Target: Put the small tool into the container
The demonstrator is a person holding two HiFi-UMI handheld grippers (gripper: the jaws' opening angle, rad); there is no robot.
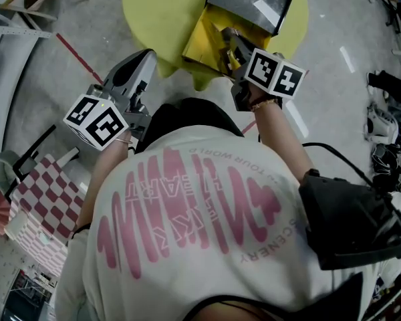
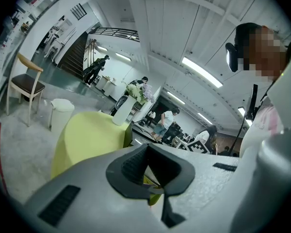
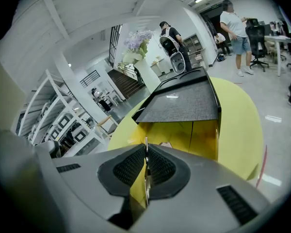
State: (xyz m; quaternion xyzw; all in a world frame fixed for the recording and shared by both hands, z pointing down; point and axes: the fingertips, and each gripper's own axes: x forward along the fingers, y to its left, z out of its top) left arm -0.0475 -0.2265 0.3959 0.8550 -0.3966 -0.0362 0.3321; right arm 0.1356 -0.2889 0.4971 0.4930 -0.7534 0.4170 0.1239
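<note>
A yellow container (image 1: 202, 44) with an open dark grey lid (image 1: 250, 2) stands on a round yellow table (image 1: 154, 5). My right gripper (image 1: 227, 51) reaches to the container's near edge. In the right gripper view it (image 3: 145, 171) is shut on the small tool (image 3: 145, 147), a thin metal piece seen edge-on between the pads, with the container's yellow inner wall (image 3: 203, 130) and lid (image 3: 184, 101) just ahead. My left gripper (image 1: 146, 55) is held back by the person's left side, off the table; its jaws (image 2: 149, 171) look shut on nothing.
A white vase with flowers (image 2: 123, 108) stands on the table's far side. A wooden chair (image 2: 26, 84) and a white bin (image 2: 60, 113) stand on the floor beyond. Several people are in the background. A checked cloth (image 1: 43, 192) lies at the lower left.
</note>
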